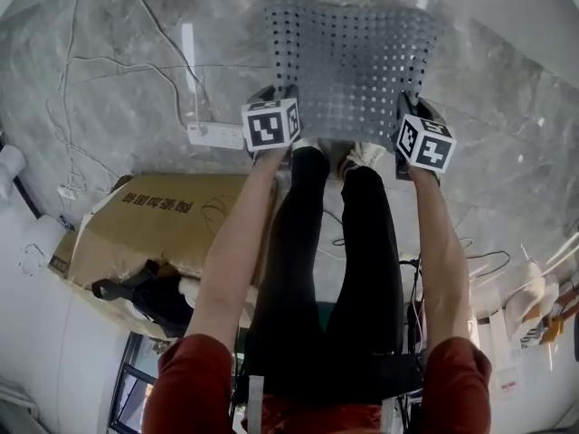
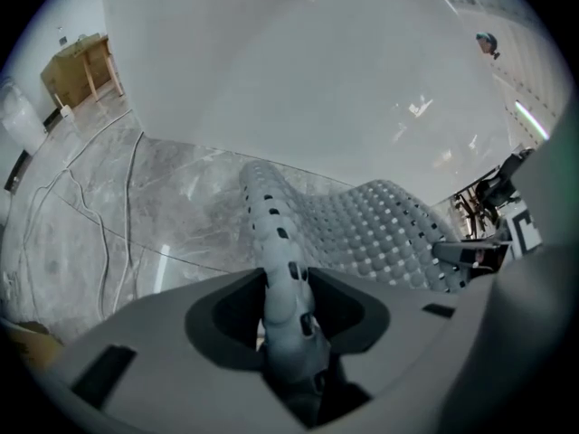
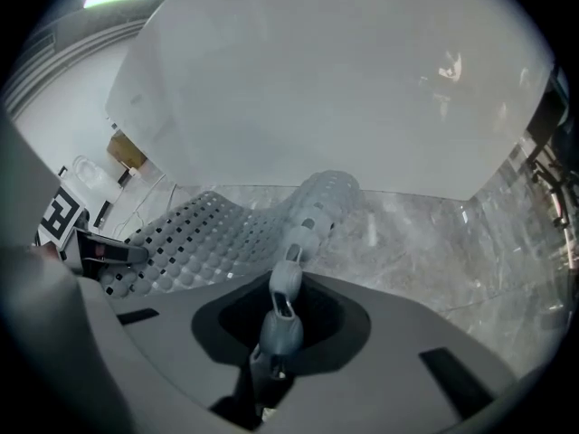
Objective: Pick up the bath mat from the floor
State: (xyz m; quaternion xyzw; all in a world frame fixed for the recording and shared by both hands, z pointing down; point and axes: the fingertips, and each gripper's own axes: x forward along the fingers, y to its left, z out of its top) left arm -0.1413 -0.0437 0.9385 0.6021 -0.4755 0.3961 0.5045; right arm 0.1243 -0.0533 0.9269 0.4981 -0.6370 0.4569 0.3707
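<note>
Head view, looking steeply down: a polished grey marble floor (image 1: 109, 80) with pale veins fills the upper half. Thin white cables (image 1: 81, 61) trail across it to a white power strip (image 1: 215, 135). The grey bath mat (image 1: 348, 61), dotted with square holes, is spread out in front of the person. Its near corners are pinched by the left gripper (image 1: 279, 98) and the right gripper (image 1: 407, 111), each topped by a black-and-white marker cube. The person's legs (image 1: 330, 269) in black trousers stand between the bare forearms, and the shoes (image 1: 362, 156) sit just below the mat's near edge. An open cardboard box (image 1: 154, 220) lies to the left of the legs.

Left gripper view: the jaws are closed narrowly on the mat's edge, which rises folded between them. The rest of the mat (image 2: 380, 233) sags away towards the floor, below a plain white wall (image 2: 298, 70). A cable crosses the marble at left, and a wooden table (image 2: 77, 66) stands far off by the wall. The other gripper shows at the mat's right corner.

Right gripper view: these jaws stand nearly together, clamping a thin fold of the mat (image 3: 280, 319). The mat drapes leftward to the other gripper. Whether its far edge touches the floor cannot be told.
</note>
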